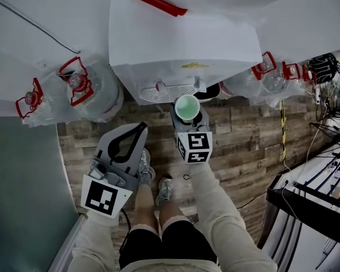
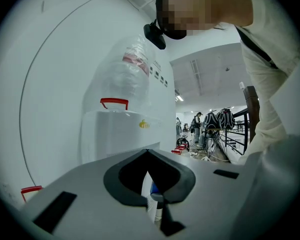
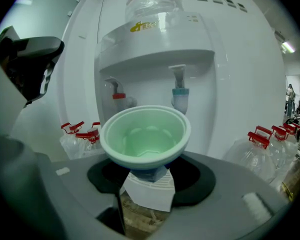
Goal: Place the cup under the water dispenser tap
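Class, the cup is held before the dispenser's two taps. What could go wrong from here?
1. The cup sits midway between the red tap and the blue tap, so it may land under neither spout.
2. The right gripper holds it low down, beneath a wide rim; it might tip when set on the tray.

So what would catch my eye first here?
Probably the pale green cup, gripped in the right tool just in front of the white water dispenser, with its red tap and blue tap. Then the big clear bottles with red handles on the floor either side.
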`<state>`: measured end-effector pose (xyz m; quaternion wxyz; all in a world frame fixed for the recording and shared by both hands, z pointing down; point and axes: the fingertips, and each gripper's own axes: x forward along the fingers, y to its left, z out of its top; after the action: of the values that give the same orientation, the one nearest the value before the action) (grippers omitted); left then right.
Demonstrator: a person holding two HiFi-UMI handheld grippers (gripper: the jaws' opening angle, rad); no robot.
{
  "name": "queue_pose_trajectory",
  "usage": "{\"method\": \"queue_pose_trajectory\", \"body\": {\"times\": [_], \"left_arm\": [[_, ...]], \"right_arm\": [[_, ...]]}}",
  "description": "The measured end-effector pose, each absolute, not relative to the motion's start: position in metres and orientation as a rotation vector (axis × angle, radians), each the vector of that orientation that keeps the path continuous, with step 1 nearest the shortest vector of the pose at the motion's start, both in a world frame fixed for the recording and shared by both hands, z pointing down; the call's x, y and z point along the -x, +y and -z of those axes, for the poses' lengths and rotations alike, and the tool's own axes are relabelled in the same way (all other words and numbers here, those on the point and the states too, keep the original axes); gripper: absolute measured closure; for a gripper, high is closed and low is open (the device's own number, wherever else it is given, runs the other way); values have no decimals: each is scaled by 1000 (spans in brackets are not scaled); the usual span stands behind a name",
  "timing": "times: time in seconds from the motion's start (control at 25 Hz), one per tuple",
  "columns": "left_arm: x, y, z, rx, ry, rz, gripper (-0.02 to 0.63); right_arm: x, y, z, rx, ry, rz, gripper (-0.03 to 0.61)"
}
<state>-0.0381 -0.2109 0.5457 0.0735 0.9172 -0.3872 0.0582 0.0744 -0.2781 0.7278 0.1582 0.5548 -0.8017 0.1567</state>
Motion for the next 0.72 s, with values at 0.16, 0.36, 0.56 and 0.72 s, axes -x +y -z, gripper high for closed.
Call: {"method": "queue_pose_trajectory", "body": {"times": [0.16,0.36,0.56,0.72], "left_arm": [[36,-212,-558,-2757,-1153,-181,609],[32,-211,-568,-2760,-1142,-192,609],[37,-209,-581,-2760,-1140,-222,609],[43,-211,-591,-2739,-1153,-238,609]], "right_arm": [[-81,-289,-745,-1612,-2277,-464,328],[-90,-302,-766,-1634,-2256,-497,328],[-96,-309,-793,-1650,-2215,-535,328],[-98,-315,-811,-1653,-2182,-551,328]]}}
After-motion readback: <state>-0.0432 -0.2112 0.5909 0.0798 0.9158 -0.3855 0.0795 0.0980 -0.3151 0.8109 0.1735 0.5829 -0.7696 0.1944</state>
